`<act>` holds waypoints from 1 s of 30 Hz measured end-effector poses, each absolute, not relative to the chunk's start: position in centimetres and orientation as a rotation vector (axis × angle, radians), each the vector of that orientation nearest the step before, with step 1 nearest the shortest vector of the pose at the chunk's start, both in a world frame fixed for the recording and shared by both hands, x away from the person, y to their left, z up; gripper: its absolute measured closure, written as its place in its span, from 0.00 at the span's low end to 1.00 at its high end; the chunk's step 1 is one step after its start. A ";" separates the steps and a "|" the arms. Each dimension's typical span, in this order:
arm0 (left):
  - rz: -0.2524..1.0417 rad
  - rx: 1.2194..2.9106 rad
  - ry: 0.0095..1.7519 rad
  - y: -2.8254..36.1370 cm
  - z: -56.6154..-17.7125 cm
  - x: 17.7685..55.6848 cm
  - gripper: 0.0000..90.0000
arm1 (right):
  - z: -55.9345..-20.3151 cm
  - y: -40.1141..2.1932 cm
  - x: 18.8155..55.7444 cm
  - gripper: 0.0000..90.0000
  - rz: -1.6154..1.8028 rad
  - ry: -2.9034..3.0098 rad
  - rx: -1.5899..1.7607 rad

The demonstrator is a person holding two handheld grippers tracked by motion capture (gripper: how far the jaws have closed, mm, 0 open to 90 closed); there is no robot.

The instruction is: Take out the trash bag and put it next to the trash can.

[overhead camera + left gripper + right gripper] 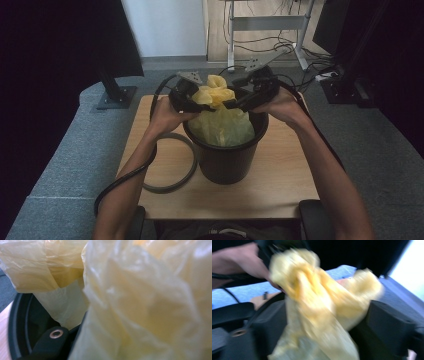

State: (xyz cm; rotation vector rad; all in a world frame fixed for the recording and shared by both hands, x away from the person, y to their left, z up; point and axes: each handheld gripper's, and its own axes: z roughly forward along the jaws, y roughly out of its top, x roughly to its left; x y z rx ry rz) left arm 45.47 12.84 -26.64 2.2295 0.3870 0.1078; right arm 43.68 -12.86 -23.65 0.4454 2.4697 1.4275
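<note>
A black bin [225, 160] stands on the wooden table [280, 175], lined with a yellow plastic bag [222, 125]. The bag's top is bunched into a knot-like wad [215, 92] above the rim. My left gripper [197, 100] meets that wad from the left and is shut on it; the bag [140, 302] crowds its view, with the bin rim [15, 322] below. My right gripper [239, 102] comes in from the right. In the right gripper view, its jaws stand wide apart around the blurred bag [319, 307], not pressing it. The other hand [244, 262] shows beyond.
A grey ring [187, 172] lies flat on the table left of the bin. A monitor stand [116, 95] rises behind the table's left corner. Grey carpet surrounds the table, and desk legs with cables [265, 35] stand at the back.
</note>
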 end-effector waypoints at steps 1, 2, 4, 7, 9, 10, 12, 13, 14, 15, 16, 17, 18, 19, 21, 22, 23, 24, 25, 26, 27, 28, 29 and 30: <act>0.103 2.220 0.379 13.0 -26.4 45.4 0.92 | -23.8 -13.0 43.8 0.12 1.416 2.475 0.458; 0.097 2.209 0.376 13.1 -26.2 45.3 0.92 | -24.0 -13.0 43.9 0.05 1.397 2.492 0.468; 0.093 2.188 0.367 13.0 -25.6 45.1 0.92 | -24.9 -12.6 44.2 0.00 1.347 2.538 0.480; 0.096 2.167 0.352 12.4 -24.8 45.0 0.92 | -26.3 -11.0 44.2 0.00 1.298 2.610 0.447; 0.097 2.163 0.340 11.7 -24.4 44.9 0.91 | -26.9 -9.7 44.2 0.00 1.304 2.646 0.424; 0.095 2.163 0.337 11.4 -24.3 44.9 0.91 | -27.2 -9.2 44.2 0.00 1.317 2.653 0.423; 0.072 2.154 0.336 10.8 -24.1 44.9 0.90 | -27.6 -8.4 44.2 0.03 1.350 2.677 0.424; 0.059 2.143 0.338 10.5 -24.1 45.0 0.89 | -27.7 -8.1 44.2 0.08 1.368 2.683 0.427; 0.040 2.128 0.339 10.2 -24.2 45.2 0.88 | -27.8 -7.9 44.1 0.15 1.392 2.692 0.432; 0.021 2.113 0.339 10.0 -24.3 45.3 0.87 | -27.8 -7.8 44.1 0.23 1.417 2.693 0.438; 0.010 2.102 0.343 9.9 -24.3 45.4 0.86 | -27.9 -7.8 44.1 0.30 1.441 2.679 0.447; -0.003 2.088 0.345 9.9 -24.4 45.5 0.84 | -27.9 -7.9 44.1 0.39 1.440 2.661 0.483; -0.018 2.073 0.354 9.9 -24.4 45.5 0.80 | -27.9 -8.1 44.2 0.51 1.427 2.657 0.494; -0.026 2.077 0.362 10.0 -24.3 45.6 0.72 | -28.0 -8.4 44.3 0.65 1.418 2.654 0.490; -0.039 2.089 0.379 10.3 -24.1 45.6 0.55 | -28.1 -9.1 44.3 0.82 1.423 2.632 0.482; -0.024 2.084 0.386 10.5 -23.9 45.6 0.50 | -28.1 -9.4 44.3 0.87 1.426 2.621 0.480; -0.021 2.080 0.389 10.8 -23.7 45.5 0.46 | -28.0 -9.6 44.2 0.90 1.433 2.605 0.478; -0.023 2.077 0.392 11.2 -23.6 45.5 0.41 | -27.8 -9.8 44.2 0.91 1.427 2.599 0.478; -0.014 2.078 0.391 11.5 -23.4 45.3 0.38 | -27.8 -10.1 44.3 0.92 1.421 2.592 0.478; -0.009 2.085 0.385 11.9 -23.3 45.2 0.37 | -27.6 -10.3 44.3 0.93 1.415 2.591 0.489; -0.007 2.099 0.379 12.2 -23.3 45.0 0.35 | -27.5 -10.6 44.3 0.93 1.412 2.585 0.495; 0.004 2.111 0.376 12.6 -23.3 44.8 0.33 | -27.3 -10.8 44.3 0.93 1.416 2.576 0.503; 0.004 2.121 0.377 13.0 -23.4 44.6 0.32 | -27.1 -11.2 44.3 0.93 1.418 2.567 0.506; 0.000 2.131 0.376 13.4 -23.5 44.5 0.32 | -26.9 -11.5 44.3 0.93 1.419 2.556 0.513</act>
